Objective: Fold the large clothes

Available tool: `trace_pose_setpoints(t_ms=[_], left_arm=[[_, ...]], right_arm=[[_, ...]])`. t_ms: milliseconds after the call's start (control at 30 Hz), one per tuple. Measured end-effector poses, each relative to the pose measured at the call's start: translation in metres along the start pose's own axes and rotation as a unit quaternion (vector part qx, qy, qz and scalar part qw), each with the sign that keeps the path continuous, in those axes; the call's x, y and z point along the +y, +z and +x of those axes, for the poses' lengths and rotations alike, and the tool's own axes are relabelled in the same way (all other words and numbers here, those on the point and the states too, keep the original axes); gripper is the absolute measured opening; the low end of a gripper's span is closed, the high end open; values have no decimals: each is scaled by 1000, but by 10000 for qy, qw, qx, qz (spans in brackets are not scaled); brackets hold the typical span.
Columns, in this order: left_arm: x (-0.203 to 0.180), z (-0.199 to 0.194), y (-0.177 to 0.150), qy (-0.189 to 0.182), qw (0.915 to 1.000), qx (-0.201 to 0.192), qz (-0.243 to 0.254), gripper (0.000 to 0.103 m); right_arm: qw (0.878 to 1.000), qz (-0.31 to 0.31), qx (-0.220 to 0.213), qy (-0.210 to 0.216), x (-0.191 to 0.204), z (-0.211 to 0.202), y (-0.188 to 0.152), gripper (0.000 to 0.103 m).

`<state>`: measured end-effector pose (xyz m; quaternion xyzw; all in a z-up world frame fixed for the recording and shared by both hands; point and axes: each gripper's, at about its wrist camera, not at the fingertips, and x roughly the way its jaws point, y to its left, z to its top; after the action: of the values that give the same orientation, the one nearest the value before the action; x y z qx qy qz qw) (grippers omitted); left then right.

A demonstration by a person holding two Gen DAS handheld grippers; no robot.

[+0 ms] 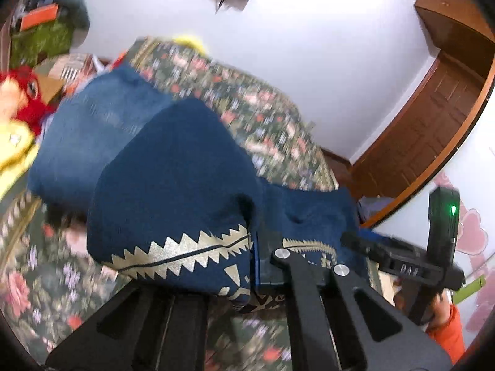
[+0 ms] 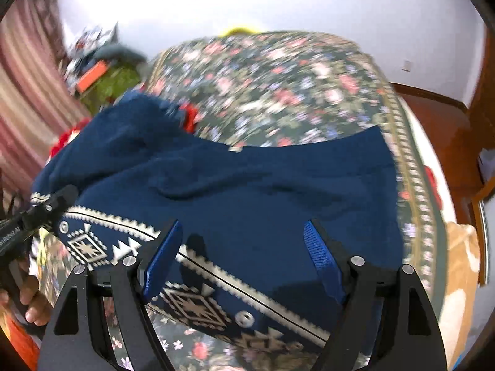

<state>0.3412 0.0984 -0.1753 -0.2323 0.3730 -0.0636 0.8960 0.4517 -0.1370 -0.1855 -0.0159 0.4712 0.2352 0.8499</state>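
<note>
Here, the left tool [image 1: 258, 256] is clamped tight on the patterned hem of the navy garment [image 1: 173, 167], lifting it off the floral bed [image 1: 272, 108]. The right tool [image 2: 241, 253] stands wide open, its blue pads [image 2: 321, 256] straddling the hem without pressing. Only the left view shows blurred lettering on the other tool at 4 o'clock, unreadable, and a red plush toy [image 1: 27, 92] at 9 o'clock.

Both wrist cams look steeply down, close over floral-patterned bedspread [image 1: 272, 108] [image 2: 278, 86]; shared: navy knit garment w/ cream zigzag trim [image 1: 173, 167] [image 2: 247, 185], white wall behind.
</note>
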Motion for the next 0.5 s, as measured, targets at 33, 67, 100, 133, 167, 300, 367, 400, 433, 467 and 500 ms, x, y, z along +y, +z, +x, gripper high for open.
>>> trace_pose_setpoints(t_ms=[33, 67, 100, 133, 167, 300, 367, 400, 433, 467, 500], left_arm=[[4, 2, -5, -28, 10000, 82, -7, 5], [9, 5, -11, -31, 9998, 199, -4, 5], [16, 9, -16, 60, 9994, 328, -7, 8], [17, 9, -19, 68, 9992, 387, -21, 9], [23, 13, -21, 45, 9988, 479, -79, 14], [45, 25, -21, -97, 9965, 496, -660, 52], [56, 31, -17, -210, 9941, 447, -964, 52], [61, 34, -15, -242, 9928, 436, -1086, 52], [66, 37, -14, -249, 9917, 397, -1197, 52], [70, 41, -12, -196, 9911, 357, -1263, 52], [75, 46, -11, -117, 9903, 353, -1342, 52]], right_arm=[[9999, -119, 114, 12, 5, 8, -4, 78], [9993, -263, 276, 41, 12, 20, -8, 78], [9987, -333, 376, 59, 14, 26, -12, 78], [9979, -399, 504, 28, 17, 37, -18, 78], [9977, -411, 543, -16, 18, 41, -21, 79], [9981, -283, 545, -13, 13, 47, -29, 88], [9980, -219, 588, 7, 10, 45, -29, 88], [9980, -194, 608, 4, 8, 43, -29, 88], [9980, -168, 616, 27, 6, 41, -29, 88], [9980, -135, 619, 45, 4, 40, -27, 88], [9981, -92, 608, 63, 3, 38, -27, 88]])
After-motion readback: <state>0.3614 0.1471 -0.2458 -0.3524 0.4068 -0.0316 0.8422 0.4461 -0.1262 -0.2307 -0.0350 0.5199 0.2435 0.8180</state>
